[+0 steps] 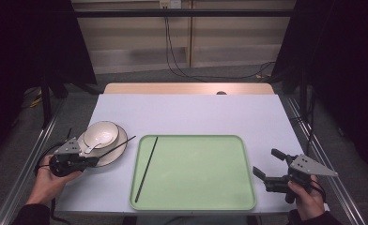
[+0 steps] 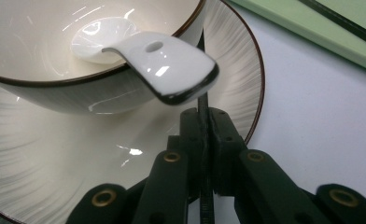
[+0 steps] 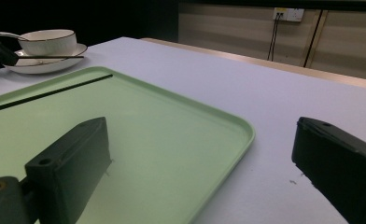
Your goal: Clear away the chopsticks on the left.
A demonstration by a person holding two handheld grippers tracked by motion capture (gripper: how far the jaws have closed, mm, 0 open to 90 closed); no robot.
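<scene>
The left gripper (image 1: 94, 161) is closed on a black chopstick (image 1: 118, 145). In the left gripper view the two jaws press together on the thin stick (image 2: 203, 105), which runs up between them and passes under the handle of the white spoon (image 2: 162, 65).

I take the green tray (image 1: 248, 197) as the landmark. The held chopstick is just left of the tray, and it lies across the near right rim of the white plate (image 1: 118, 152), with its tip pointing toward the tray's far left corner. Whether the stick touches the plate or is a little above it, I cannot tell well from the high view.

The plate is left of the tray, near its far left corner. A white bowl (image 1: 102, 131) stands on the plate, and the spoon rests in the bowl with its handle over the rim.

A second chopstick (image 1: 147, 168) lies inside the tray, along its left side.

The right gripper (image 1: 266, 164) is just right of the tray, near its near right corner. Its jaws stand wide apart with nothing between them, above the tray's edge (image 3: 246, 135) and the table (image 3: 265, 93).
</scene>
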